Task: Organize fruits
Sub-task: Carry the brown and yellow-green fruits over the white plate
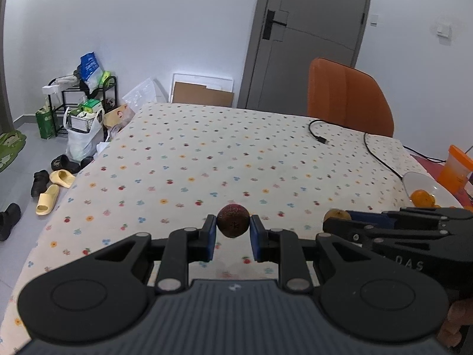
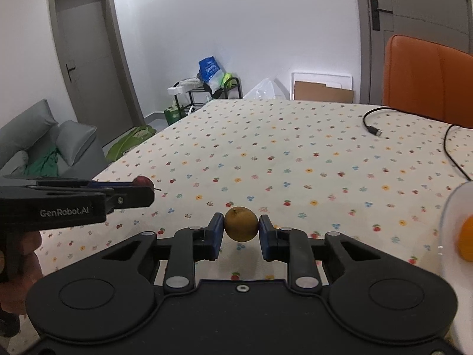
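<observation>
My left gripper (image 1: 233, 224) is shut on a dark red round fruit (image 1: 233, 220) and holds it above the flowered tablecloth (image 1: 207, 159). My right gripper (image 2: 241, 226) is shut on a yellow-brown round fruit (image 2: 241, 223), also held above the cloth. Each gripper shows in the other's view: the right one at the right edge with its fruit (image 1: 337, 214), the left one at the left edge with the red fruit (image 2: 143, 182). A white bowl (image 1: 425, 185) at the right holds orange fruits (image 1: 422, 196); in the right wrist view its rim (image 2: 449, 207) and one orange fruit (image 2: 465, 242) show.
A black cable (image 1: 322, 139) lies on the far right of the table. An orange chair (image 1: 348, 97) stands behind it. An orange cup (image 1: 455, 167) stands beyond the bowl. Shoes and a cluttered rack (image 1: 79, 100) are on the floor at the left.
</observation>
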The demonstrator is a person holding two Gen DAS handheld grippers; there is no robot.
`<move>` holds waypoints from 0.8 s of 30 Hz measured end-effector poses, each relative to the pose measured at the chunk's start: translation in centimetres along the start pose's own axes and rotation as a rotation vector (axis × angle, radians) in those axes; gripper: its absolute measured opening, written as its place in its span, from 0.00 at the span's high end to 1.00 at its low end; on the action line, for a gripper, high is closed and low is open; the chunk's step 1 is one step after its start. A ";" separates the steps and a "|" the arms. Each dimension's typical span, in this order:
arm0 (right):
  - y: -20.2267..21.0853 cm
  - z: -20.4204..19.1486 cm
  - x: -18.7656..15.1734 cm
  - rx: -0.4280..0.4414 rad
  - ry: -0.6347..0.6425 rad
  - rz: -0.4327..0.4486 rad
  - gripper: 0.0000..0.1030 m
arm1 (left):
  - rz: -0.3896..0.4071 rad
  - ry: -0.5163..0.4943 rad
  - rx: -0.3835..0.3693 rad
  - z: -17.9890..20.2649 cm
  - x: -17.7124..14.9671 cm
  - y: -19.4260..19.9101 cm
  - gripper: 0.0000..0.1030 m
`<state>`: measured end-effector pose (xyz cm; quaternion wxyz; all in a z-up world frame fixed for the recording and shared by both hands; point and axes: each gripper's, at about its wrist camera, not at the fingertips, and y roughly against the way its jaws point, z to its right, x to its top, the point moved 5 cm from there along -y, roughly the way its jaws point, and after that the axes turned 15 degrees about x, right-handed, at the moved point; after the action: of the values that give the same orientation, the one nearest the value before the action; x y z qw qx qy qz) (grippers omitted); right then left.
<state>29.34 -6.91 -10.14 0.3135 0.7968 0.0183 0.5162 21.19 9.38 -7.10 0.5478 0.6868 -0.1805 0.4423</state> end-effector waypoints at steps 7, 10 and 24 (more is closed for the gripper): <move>3.4 0.7 0.3 -0.034 -0.009 0.049 0.77 | 0.022 -0.030 -0.034 2.4 0.5 1.1 0.78; 4.8 1.4 0.3 -0.057 -0.015 0.064 0.77 | 0.031 -0.041 -0.055 3.7 0.6 1.5 0.78; 10.6 4.9 -0.3 -0.157 -0.052 0.120 0.77 | 0.044 -0.107 -0.125 9.2 0.9 2.4 0.78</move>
<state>30.16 -17.85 -6.26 0.3439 0.7827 -0.0781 0.5129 23.69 0.42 -5.03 0.5691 0.6700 -0.2519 0.4047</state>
